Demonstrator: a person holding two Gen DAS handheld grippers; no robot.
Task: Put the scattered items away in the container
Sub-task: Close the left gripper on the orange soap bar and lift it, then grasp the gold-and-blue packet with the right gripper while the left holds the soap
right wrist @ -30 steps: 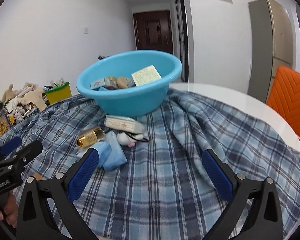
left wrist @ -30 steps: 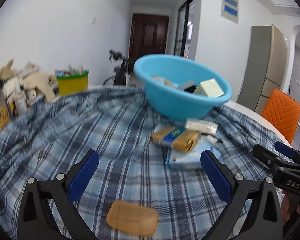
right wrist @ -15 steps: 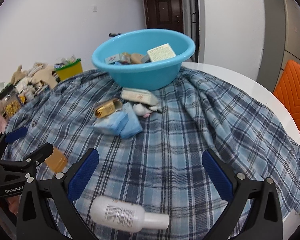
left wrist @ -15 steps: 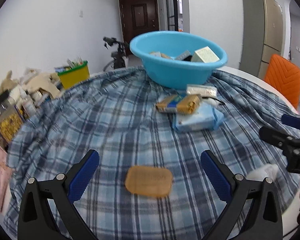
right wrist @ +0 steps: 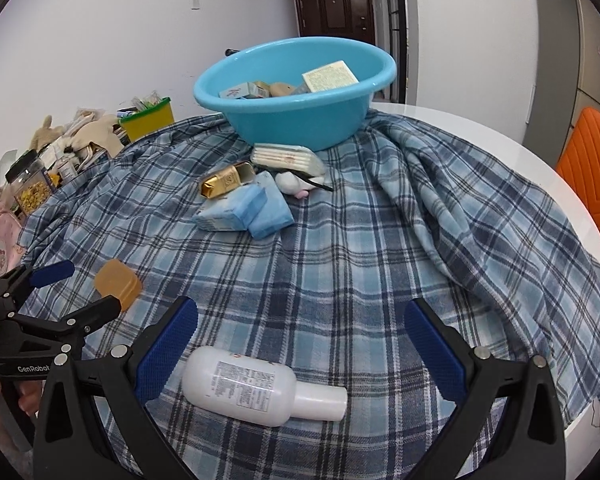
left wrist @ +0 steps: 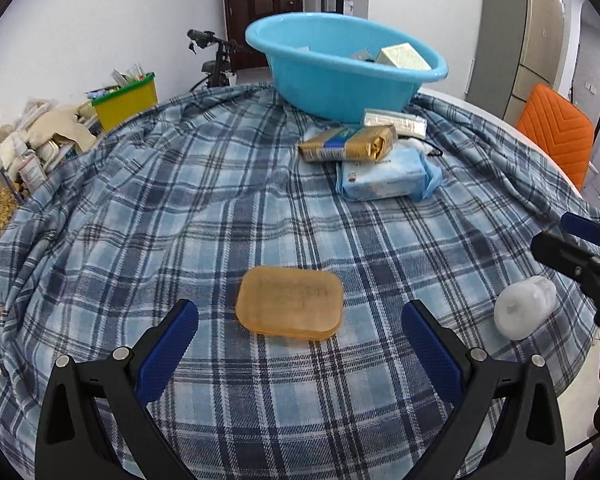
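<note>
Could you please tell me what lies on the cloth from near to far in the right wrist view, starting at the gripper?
White bottle → amber soap bar → blue tissue packs → gold packet → blue basin.

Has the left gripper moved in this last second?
Yes. The left gripper pulled back from the blue basin, bringing the orange soap bar between its open fingers.
</note>
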